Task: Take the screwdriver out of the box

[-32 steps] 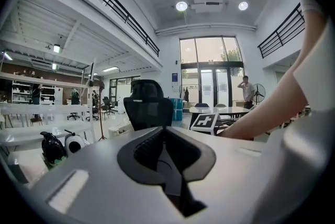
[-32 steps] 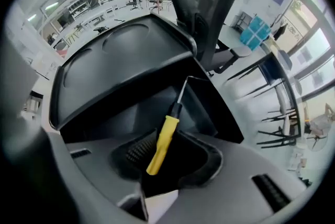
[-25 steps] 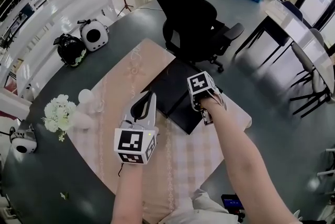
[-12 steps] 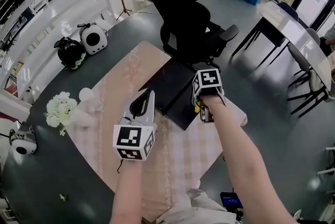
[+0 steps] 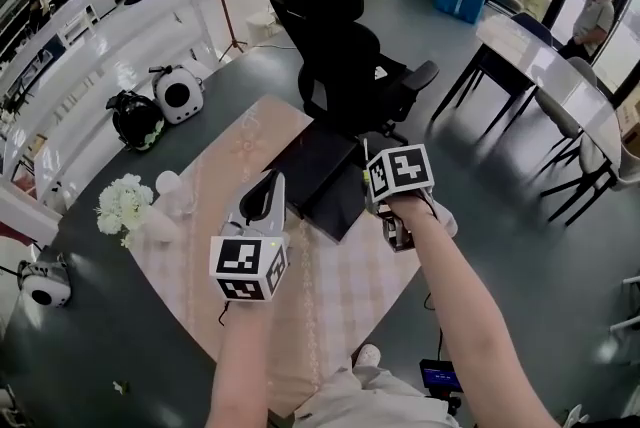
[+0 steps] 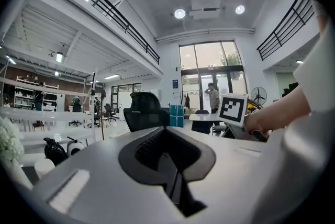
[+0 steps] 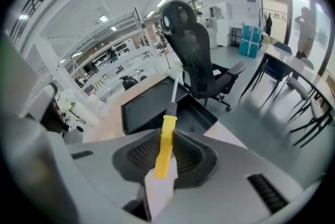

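In the right gripper view, a screwdriver with a yellow handle (image 7: 166,147) and a thin metal shaft stands up between the jaws of my right gripper (image 7: 165,157), which is shut on the handle. It hangs above the open black box (image 7: 149,108). In the head view the right gripper (image 5: 374,203) is raised over the box's (image 5: 318,178) right side, and its marker cube hides the screwdriver. My left gripper (image 5: 266,196) hovers just left of the box, level, with its jaws together on nothing. From its own camera the left gripper (image 6: 170,165) shows only a dark narrow slot.
The box lies on a beige checked cloth (image 5: 330,306) on a dark round table. A black office chair (image 5: 340,46) stands behind the box. White flowers (image 5: 125,206) and a clear glass (image 5: 172,191) sit at the left, with two rounded devices (image 5: 178,76) further back.
My right gripper has risen out of the box with the screwdriver and tilted upward. The left gripper has lifted a little beside the box.
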`<state>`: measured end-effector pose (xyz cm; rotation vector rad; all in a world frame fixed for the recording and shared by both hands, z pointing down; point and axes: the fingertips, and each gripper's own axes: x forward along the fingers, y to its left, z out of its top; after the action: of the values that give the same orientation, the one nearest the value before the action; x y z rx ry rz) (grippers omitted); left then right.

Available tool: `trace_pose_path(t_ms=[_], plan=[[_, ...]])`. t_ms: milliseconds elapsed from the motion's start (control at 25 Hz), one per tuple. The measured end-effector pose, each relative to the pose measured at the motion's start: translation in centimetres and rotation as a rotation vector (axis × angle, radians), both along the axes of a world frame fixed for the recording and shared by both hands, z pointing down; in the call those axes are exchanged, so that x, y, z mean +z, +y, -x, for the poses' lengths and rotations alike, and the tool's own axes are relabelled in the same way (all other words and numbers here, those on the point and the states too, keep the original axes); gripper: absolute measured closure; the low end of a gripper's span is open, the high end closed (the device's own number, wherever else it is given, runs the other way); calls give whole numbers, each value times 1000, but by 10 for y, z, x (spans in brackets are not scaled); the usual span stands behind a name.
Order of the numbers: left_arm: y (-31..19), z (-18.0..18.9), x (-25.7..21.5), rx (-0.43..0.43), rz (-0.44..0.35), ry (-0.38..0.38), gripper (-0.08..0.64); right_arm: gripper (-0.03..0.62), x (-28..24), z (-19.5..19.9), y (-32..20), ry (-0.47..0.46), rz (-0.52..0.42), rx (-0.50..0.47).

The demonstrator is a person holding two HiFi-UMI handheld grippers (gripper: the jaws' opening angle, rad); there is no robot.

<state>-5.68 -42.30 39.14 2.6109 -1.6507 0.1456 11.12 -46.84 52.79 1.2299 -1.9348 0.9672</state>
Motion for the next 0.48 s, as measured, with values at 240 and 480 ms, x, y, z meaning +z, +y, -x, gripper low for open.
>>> trace_pose_path(t_ms=[240, 480], plan=[[28, 3, -21, -32, -35, 5, 551, 511, -63, -6, 37, -16, -188, -79], [54, 5, -50, -50, -100, 9, 551, 511, -129, -20, 77, 37, -434, -154]])
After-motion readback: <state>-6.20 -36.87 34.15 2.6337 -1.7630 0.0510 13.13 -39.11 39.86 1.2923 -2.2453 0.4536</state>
